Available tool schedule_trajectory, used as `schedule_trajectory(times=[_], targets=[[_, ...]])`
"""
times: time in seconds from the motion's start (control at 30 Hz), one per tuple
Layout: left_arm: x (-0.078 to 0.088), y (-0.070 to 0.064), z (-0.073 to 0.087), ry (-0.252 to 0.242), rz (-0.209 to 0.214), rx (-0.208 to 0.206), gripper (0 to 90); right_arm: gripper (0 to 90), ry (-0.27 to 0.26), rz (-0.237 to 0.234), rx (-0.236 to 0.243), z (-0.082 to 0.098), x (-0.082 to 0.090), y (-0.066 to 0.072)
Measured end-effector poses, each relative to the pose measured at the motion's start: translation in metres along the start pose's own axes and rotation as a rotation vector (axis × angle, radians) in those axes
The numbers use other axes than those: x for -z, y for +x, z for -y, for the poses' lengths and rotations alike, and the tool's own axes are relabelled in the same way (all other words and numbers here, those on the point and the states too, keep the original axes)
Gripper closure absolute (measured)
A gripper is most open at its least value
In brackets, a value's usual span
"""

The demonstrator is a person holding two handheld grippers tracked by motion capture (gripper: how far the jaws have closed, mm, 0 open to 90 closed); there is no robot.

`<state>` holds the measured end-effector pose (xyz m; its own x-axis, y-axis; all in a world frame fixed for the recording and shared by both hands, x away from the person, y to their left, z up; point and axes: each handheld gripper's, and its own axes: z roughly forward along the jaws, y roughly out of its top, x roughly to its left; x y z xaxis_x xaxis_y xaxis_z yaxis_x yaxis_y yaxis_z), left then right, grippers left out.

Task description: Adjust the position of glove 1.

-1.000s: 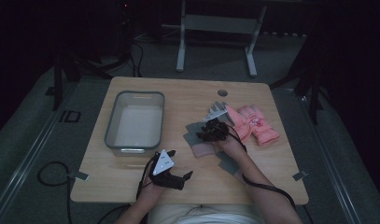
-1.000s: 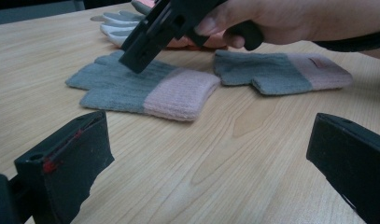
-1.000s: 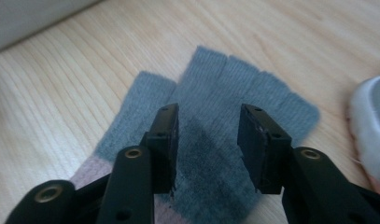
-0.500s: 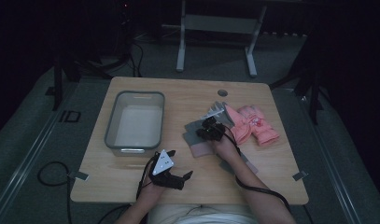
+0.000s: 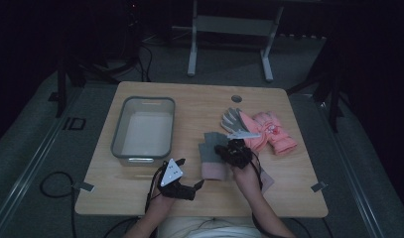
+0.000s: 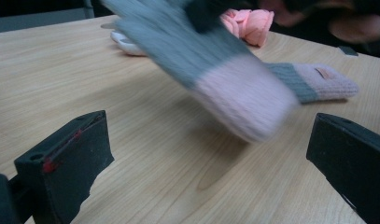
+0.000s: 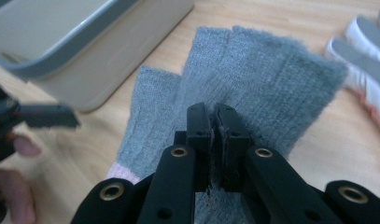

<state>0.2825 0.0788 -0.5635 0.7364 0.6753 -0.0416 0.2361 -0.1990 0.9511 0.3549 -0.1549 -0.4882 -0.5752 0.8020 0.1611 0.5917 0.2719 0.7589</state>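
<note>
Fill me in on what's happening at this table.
A person works two hand-held grippers. The right gripper is shut on a grey glove with a pink cuff, lifting it off the wooden table. The left gripper waits open near the front edge. A matching glove lies flat, pink gloves sit to the right, and a grey bin stands at left.

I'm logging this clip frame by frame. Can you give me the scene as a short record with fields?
surface: wooden table
container: grey bin, nothing seen inside
right tongs: shut on grey knit glove with pink cuff, glove lifted
left tongs: open, holding nothing
second knit glove: lying flat
other items: pink padded gloves, grey-white glove
</note>
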Motion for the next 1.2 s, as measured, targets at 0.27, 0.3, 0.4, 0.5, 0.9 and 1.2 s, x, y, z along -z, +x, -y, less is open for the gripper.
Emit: schedule_trajectory(times=[0.27,0.3,0.4,0.5,0.9,1.2], targets=[[0.000,0.000,0.000,0.004,0.011,-0.002,0.0,85.7,0.071,0.016,0.008,0.037,-0.014,0.013],[0.000,0.000,0.000,0.004,0.011,-0.002,0.0,85.7,0.071,0.016,0.008,0.037,-0.014,0.013],[0.000,0.000,0.000,0.005,0.009,-0.001,0.0,85.6,0.090,0.033,-0.002,0.043,-0.026,0.013],[0.000,-0.001,0.000,0.003,0.010,-0.002,0.0,85.6,0.100,0.034,-0.011,0.045,-0.032,0.012],[-0.001,0.000,0.000,0.007,0.021,0.003,0.0,62.6,0.110,0.033,0.030,0.046,-0.037,0.008],[-0.001,0.000,0.000,0.011,0.025,-0.001,0.0,61.9,0.053,-0.037,0.186,0.020,0.013,-0.035]])
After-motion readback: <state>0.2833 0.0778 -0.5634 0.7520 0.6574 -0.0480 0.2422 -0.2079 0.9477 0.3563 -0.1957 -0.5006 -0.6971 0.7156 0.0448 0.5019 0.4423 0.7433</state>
